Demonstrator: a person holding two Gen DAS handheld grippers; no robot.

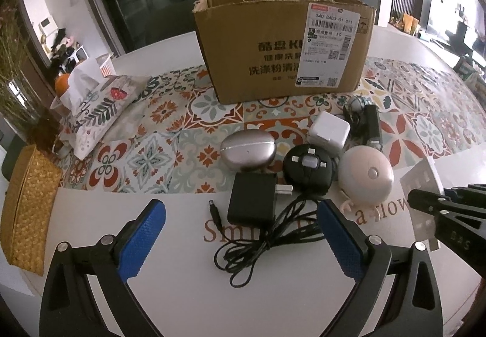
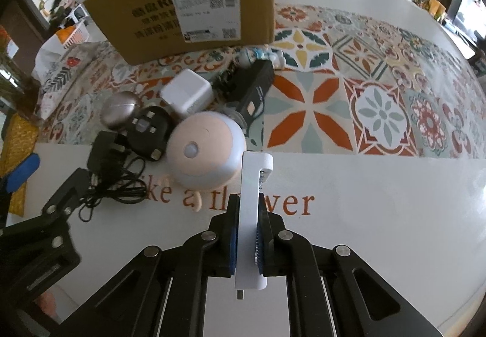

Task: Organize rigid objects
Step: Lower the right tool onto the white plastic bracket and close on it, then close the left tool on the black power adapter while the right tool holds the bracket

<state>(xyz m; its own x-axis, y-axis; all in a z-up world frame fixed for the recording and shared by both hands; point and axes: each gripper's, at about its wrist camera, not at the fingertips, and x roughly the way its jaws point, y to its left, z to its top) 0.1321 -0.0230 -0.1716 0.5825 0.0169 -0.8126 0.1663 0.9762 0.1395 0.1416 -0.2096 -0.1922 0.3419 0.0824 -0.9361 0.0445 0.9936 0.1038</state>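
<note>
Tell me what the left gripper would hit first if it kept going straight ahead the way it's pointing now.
Probably the black power adapter and its tangled cord, which lie between the open left gripper fingers' line. Beyond sit the silver earbud case and the cardboard box. Height is unclear.

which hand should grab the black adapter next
Left. The left gripper is open with the black adapter lying just ahead between its fingers, while the right gripper is shut on the white holder.
</note>
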